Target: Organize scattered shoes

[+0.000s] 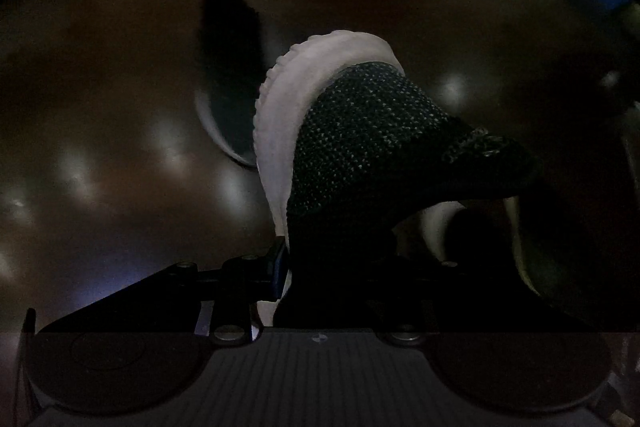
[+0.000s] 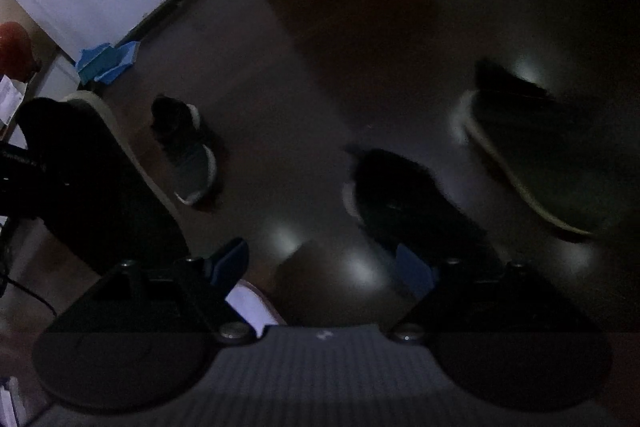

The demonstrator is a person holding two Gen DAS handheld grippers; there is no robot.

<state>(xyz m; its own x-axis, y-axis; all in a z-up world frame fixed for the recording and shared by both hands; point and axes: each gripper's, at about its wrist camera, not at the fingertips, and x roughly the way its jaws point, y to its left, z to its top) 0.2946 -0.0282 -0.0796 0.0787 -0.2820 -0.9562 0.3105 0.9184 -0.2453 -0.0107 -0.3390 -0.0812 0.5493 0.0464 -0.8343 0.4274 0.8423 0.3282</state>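
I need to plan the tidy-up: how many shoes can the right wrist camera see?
4: one held shoe at far left, one small shoe on the floor beside it, one dark shoe ahead of the right jaws, one tilted shoe at far right. Darkness may hide others.

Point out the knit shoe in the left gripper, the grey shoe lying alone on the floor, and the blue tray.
knit shoe point(image 1: 372, 131): left wrist view, dark knit upper.
grey shoe point(image 2: 192, 163): right wrist view, upper near toe.
blue tray point(image 2: 106, 63): right wrist view, its wall.
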